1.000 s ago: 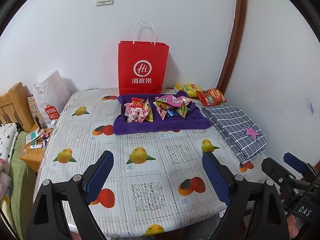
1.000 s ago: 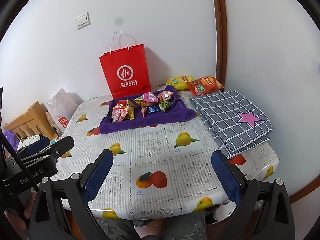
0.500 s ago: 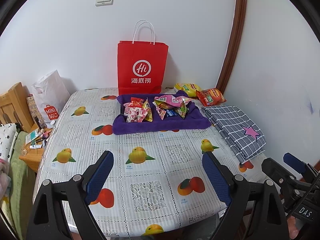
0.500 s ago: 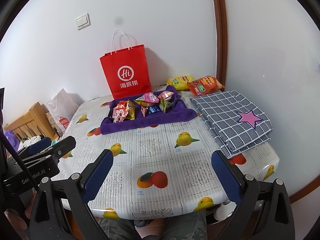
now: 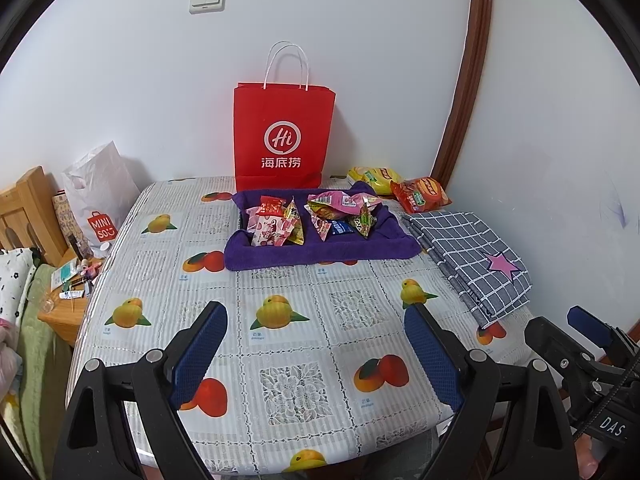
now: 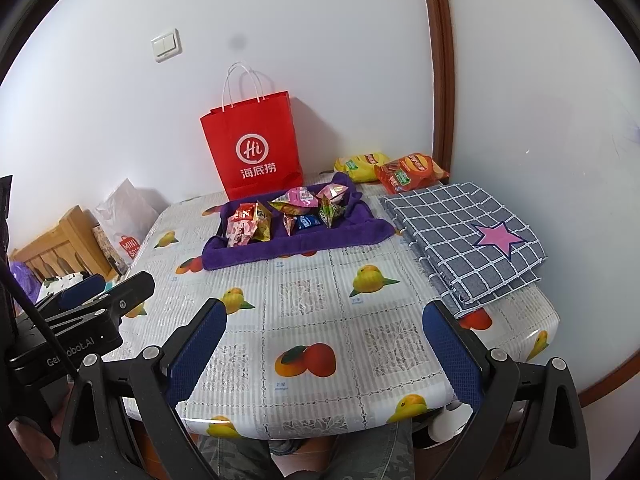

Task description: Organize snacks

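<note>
Crinkled foil snack packets heaped on plush purple towel; left gripper and right gripper gaped wide, empty.

Even, soft daylight fills both sharp fisheye views, bending the brown wooden door trim at the dark-vignetted edges, with glare on the glossy fruit-print worktop at its near right corner.

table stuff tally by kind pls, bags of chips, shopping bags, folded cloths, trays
chip bags: 2, yellow chip bag and orange chip bag
paper shopping bags: 1, red bag
folded cloths: 1, checked cloth
trays: 1, purple tray, small snack packets inside, too jumbled to count
total: 5
</note>
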